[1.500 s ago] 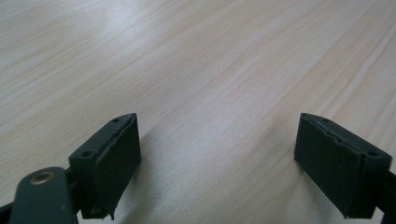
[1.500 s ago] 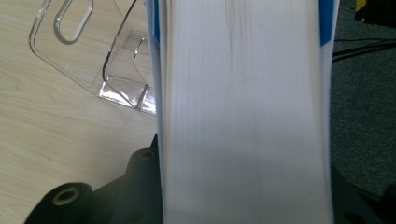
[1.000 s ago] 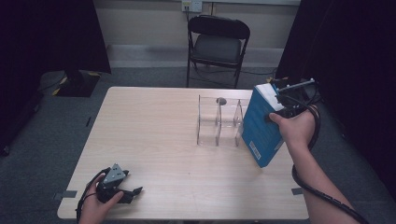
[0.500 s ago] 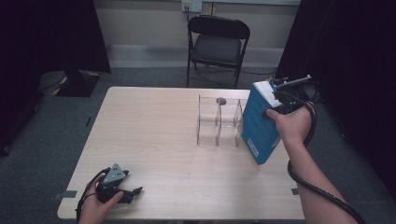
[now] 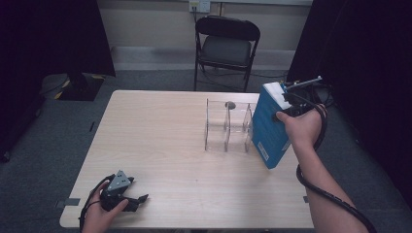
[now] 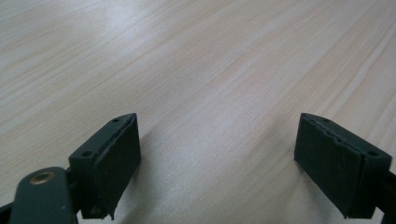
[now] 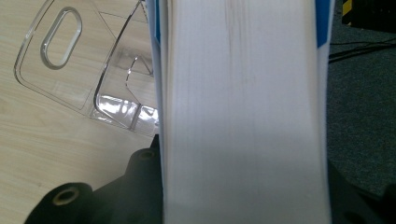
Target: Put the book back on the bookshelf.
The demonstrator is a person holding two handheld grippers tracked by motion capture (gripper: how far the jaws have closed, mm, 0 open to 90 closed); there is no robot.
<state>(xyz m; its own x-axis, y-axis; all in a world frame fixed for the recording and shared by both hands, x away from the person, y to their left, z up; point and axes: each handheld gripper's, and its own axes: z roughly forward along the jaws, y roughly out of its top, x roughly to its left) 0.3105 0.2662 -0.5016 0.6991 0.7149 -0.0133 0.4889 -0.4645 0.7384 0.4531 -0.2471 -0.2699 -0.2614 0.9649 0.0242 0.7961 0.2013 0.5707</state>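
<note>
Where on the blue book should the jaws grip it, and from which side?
Best at the upper end, where the right gripper already clamps the blue book across its thickness, coming from the table's right edge. The book is thick and tilted beside the clear divider rack, so the rack side looks blocked.

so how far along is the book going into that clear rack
Done: the blue book is picked up, clamped in the right gripper and held tilted beside the clear rack. In hand: bringing it to the rack's right end. Left: no slot holds it yet. The left gripper rests open on the table, idle.
</note>
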